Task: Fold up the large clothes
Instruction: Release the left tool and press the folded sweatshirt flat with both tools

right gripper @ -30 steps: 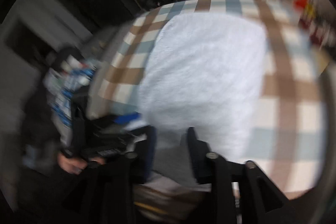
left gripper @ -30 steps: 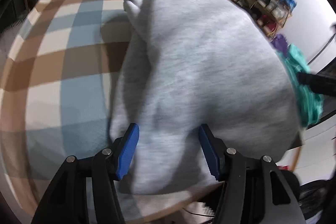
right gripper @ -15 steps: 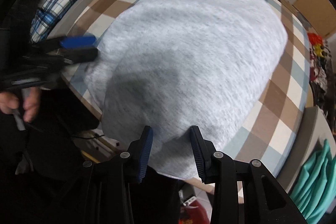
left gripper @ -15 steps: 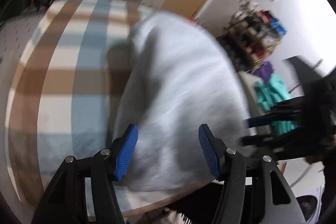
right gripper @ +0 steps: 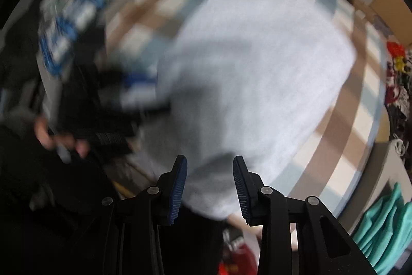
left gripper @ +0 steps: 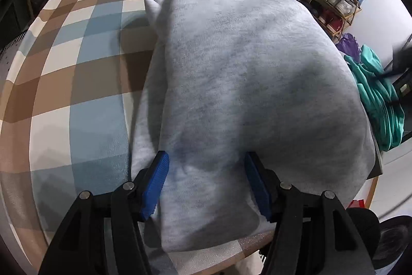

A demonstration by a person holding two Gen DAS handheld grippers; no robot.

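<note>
Both tongs, left gripper (left gripper: pixel 206 182) and right gripper (right gripper: pixel 209 182), hang half open, holding nothing. Right one has swung over the grey sweatshirt (left gripper: pixel 244 84), lying folded on the checked table (left gripper: pixel 77 84), near the front edge.

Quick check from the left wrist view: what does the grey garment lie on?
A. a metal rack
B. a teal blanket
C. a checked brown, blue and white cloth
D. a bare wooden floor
C: the grey garment lies on the checked cloth covering the table.
</note>
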